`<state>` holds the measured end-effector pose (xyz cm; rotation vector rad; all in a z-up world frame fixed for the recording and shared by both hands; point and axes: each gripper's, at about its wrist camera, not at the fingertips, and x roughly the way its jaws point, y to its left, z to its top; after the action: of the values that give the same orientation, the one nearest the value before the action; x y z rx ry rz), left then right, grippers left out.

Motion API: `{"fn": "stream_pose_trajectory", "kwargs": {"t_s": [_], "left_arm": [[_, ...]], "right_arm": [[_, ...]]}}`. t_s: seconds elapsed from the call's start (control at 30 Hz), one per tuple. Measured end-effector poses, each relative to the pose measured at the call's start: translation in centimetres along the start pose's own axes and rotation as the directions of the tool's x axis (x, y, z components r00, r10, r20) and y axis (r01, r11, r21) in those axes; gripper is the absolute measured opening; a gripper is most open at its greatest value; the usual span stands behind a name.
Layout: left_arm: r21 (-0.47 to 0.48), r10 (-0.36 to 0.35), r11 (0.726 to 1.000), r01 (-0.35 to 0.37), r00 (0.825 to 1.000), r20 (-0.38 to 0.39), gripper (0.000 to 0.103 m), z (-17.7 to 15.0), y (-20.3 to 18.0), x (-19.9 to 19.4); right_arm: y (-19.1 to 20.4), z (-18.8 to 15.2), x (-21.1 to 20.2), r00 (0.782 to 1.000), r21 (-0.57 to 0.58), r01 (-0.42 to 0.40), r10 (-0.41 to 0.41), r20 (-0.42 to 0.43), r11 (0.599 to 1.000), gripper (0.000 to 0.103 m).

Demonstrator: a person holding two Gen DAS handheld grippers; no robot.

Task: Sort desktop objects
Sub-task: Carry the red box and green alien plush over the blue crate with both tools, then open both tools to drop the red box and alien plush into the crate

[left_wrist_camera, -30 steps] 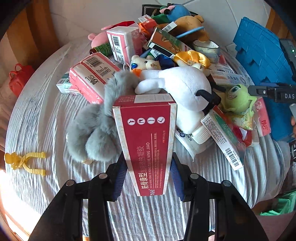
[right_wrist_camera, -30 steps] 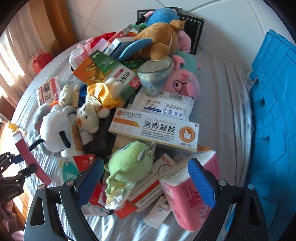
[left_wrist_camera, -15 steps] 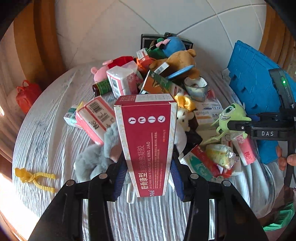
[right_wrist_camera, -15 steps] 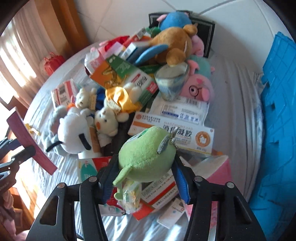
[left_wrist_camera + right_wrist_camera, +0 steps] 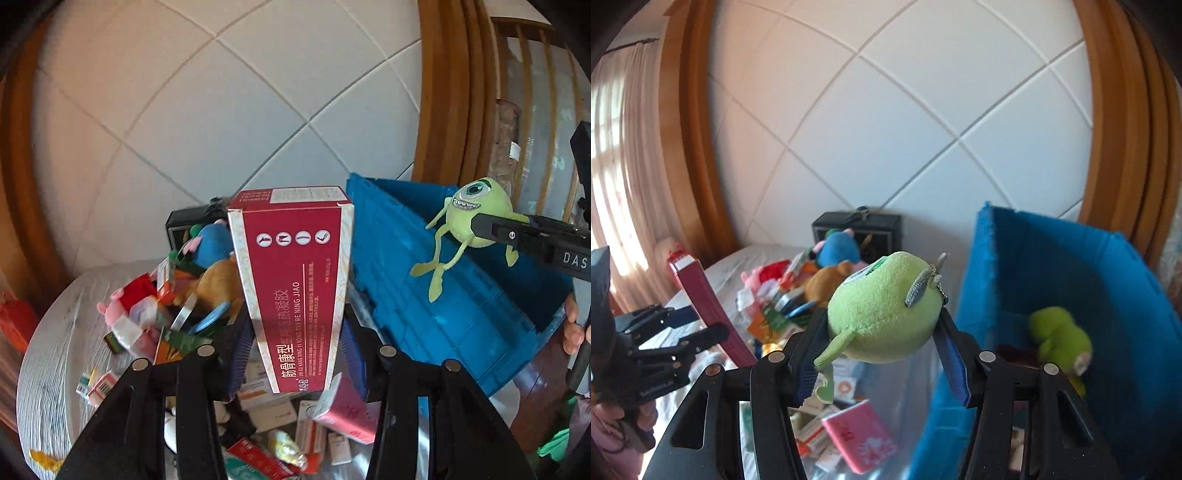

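My left gripper (image 5: 295, 354) is shut on a tall red medicine box (image 5: 291, 288), held upright high above the table. My right gripper (image 5: 882, 354) is shut on a green one-eyed monster plush (image 5: 886, 306), also lifted. From the left wrist view that plush (image 5: 476, 214) hangs from the right gripper over the blue crate (image 5: 443, 295). In the right wrist view the red box (image 5: 709, 306) and left gripper (image 5: 683, 328) show at the left. A second green plush (image 5: 1060, 339) lies inside the blue crate (image 5: 1126, 295).
A heap of plush toys and medicine boxes (image 5: 192, 288) covers the round grey-clothed table (image 5: 48, 350). A pink packet (image 5: 857, 435) lies below the right gripper. A black box (image 5: 857, 229) stands at the back against the white tiled wall, which has wooden frames on both sides.
The right gripper closed on the green monster plush and lifted it toward the blue crate. The left gripper rose with the red box, and both views now tilt up to the wall.
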<state>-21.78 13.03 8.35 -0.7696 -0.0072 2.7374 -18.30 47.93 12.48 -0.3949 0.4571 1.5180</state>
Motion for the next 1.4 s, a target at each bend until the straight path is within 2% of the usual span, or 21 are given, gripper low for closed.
{"fn": "stream_pose_trajectory", "kwargs": {"t_s": [0.13,0.23,0.37,0.43,0.5,0.6,0.67,0.73,0.8,0.83,0.97,1.03,1.1,1.13,1.23,1.3,1.33,1.4], "left_arm": [[0.038,-0.094,0.995,0.093,0.994,0.047,0.044,3.9,-6.6,0.5],[0.084,-0.153,0.986,0.147,0.986,0.072,0.044,5.9,-12.0,1.1],[0.144,-0.229,0.964,0.222,0.973,0.035,0.044,7.3,-19.0,3.0],[0.18,-0.241,0.955,0.238,0.971,-0.006,0.044,7.0,-22.6,4.3],[0.213,-0.218,0.949,0.232,0.972,-0.088,0.044,6.4,-25.4,6.3],[0.233,-0.179,0.943,0.24,0.951,-0.254,0.044,4.8,-28.2,9.8],[0.24,-0.15,0.94,0.244,0.924,-0.352,0.044,3.5,-29.3,11.6],[0.239,-0.129,0.937,0.255,0.888,-0.44,0.044,2.6,-30.2,13.3],[0.238,-0.116,0.934,0.267,0.856,-0.504,0.044,2.0,-30.8,14.5],[0.245,-0.106,0.932,0.267,0.848,-0.519,0.044,1.9,-31.0,15.0],[0.269,-0.065,0.933,0.24,0.845,-0.53,0.044,2.6,-31.9,16.1],[0.26,-0.06,0.937,0.233,0.841,-0.538,0.044,2.9,-31.9,16.7],[0.232,-0.08,0.941,0.248,0.826,-0.558,0.044,3.0,-31.8,17.2],[0.206,-0.1,0.943,0.262,0.812,-0.576,0.044,3.0,-31.6,17.7],[0.167,-0.115,0.947,0.275,0.775,-0.622,0.044,2.6,-31.0,19.1],[0.154,-0.121,0.95,0.27,0.778,-0.616,0.044,2.8,-30.9,19.2],[0.167,-0.109,0.95,0.262,0.783,-0.613,0.044,2.8,-31.0,19.1],[0.184,-0.091,0.948,0.26,0.776,-0.624,0.044,2.5,-31.2,19.2]], "right_arm": [[-6.5,-0.6,-2.8,0.986,0.032,0.168,-0.168,0.007,0.985,0.056],[-11.0,-2.0,-3.9,0.968,0.058,0.252,-0.251,-0.016,0.966,0.056],[-16.0,-4.4,-4.1,0.937,0.069,0.348,-0.343,-0.07,0.935,0.056],[-18.0,-5.8,-4.0,0.924,0.074,0.377,-0.369,-0.101,0.923,0.056],[-19.6,-7.0,-3.8,0.906,0.066,0.414,-0.404,-0.126,0.908,0.056],[-21.9,-8.3,-3.7,0.891,0.067,0.437,-0.421,-0.169,0.897,0.056],[-22.7,-8.8,-3.5,0.892,0.075,0.429,-0.409,-0.195,0.9,0.056],[-23.0,-9.0,-3.8,0.888,0.062,0.433,-0.413,-0.204,0.899,0.057],[-23.7,-9.0,-3.5,0.883,0.048,0.43,-0.408,-0.233,0.902,0.057],[-24.2,-8.8,-3.4,0.89,0.046,0.41,-0.388,-0.241,0.911,0.057],[-25.9,-7.6,-2.4,0.889,0.008,0.383,-0.366,-0.275,0.924,0.057],[-26.8,-7.1,-1.1,0.884,0.0,0.356,-0.337,-0.324,0.934,0.057],[-27.7,-7.1,0.2,0.876,0.031,0.304,-0.266,-0.403,0.952,0.057],[-27.8,-7.3,0.6,0.872,0.033,0.279,-0.239,-0.428,0.96,0.057],[-27.9,-7.9,1.3,0.822,-0.046,0.329,-0.31,-0.478,0.943,0.057],[-28.1,-8.1,1.5,0.796,-0.081,0.359,-0.35,-0.493,0.93,0.057],[-28.3,-8.2,1.6,0.798,-0.067,0.348,-0.333,-0.503,0.935,0.057],[-28.3,-8.4,1.5,0.798,-0.071,0.349,-0.336,-0.5,0.934,0.057]]}}
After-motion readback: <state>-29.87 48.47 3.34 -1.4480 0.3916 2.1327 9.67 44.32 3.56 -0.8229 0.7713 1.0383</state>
